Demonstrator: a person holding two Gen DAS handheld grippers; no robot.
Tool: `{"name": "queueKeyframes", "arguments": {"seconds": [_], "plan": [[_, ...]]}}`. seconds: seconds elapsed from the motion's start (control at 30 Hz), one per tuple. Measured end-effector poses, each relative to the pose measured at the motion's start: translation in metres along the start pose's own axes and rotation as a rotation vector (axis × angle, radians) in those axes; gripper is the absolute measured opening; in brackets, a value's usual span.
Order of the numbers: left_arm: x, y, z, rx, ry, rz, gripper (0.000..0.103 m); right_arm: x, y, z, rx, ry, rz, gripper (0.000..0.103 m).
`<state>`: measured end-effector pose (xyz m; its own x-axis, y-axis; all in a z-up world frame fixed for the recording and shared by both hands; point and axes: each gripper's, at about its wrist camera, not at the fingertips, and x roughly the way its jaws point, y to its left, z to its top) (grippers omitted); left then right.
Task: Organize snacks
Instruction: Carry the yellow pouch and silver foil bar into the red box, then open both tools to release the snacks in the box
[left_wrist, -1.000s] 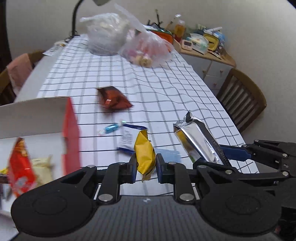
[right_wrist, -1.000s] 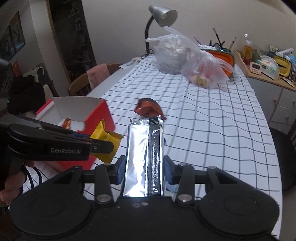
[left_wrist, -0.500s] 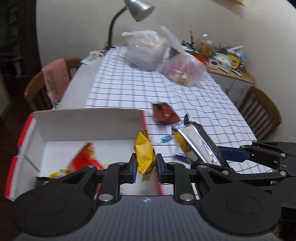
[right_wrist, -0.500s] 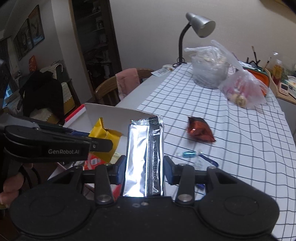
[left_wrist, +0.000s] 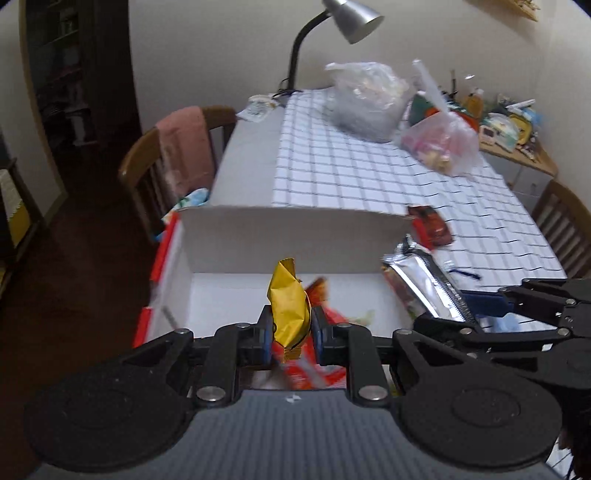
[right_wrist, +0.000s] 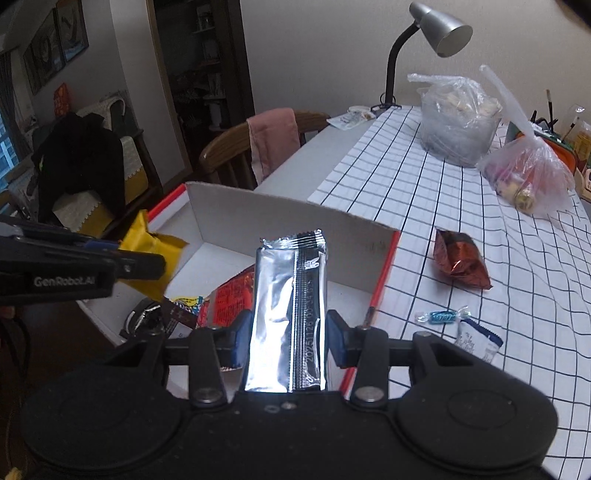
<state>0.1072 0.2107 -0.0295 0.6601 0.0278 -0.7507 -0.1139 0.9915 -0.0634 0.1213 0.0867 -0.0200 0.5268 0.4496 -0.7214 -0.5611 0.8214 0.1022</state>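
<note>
An open white cardboard box (right_wrist: 288, 221) with red outer sides sat at the near edge of the surface (right_wrist: 461, 236), which wore a white cloth with a black grid. Inside the box lay a red snack packet (right_wrist: 231, 295), a small dark brown wrapper (right_wrist: 177, 315) and a few other sweets too jumbled to tell apart. Farther back on the surface stood two clear plastic bags (right_wrist: 458, 122) holding food.

The left claw (left_wrist: 291, 328) was pinching a yellow snack packet (left_wrist: 290, 314) upright above the box interior. The right claw (right_wrist: 288, 332) was clamped on a long silver foil packet (right_wrist: 288, 314), held over the box's right side. On the cloth just outside the box lay a dark red foil packet (right_wrist: 461, 266), a blue wrapped candy (right_wrist: 441, 316) and a white and blue sachet (right_wrist: 476, 339).
</note>
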Motion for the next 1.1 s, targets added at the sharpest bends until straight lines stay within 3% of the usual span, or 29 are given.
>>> {"name": "queueKeyframes", "arguments": {"seconds": [0.23,0.6,1.1], "plan": [[0.023,0.032,-0.008,0.010,0.059,0.036,0.020,0.028,0.017,-0.004,-0.052,0.047,-0.067,0.041],[0.051,0.025,-0.020,0.108,0.119,0.033,0.020,0.051,0.023,-0.011,-0.066,0.107,-0.100,0.041],[0.060,0.014,-0.033,0.138,0.173,0.000,0.020,0.045,0.018,-0.015,-0.032,0.101,-0.083,0.043]]}}
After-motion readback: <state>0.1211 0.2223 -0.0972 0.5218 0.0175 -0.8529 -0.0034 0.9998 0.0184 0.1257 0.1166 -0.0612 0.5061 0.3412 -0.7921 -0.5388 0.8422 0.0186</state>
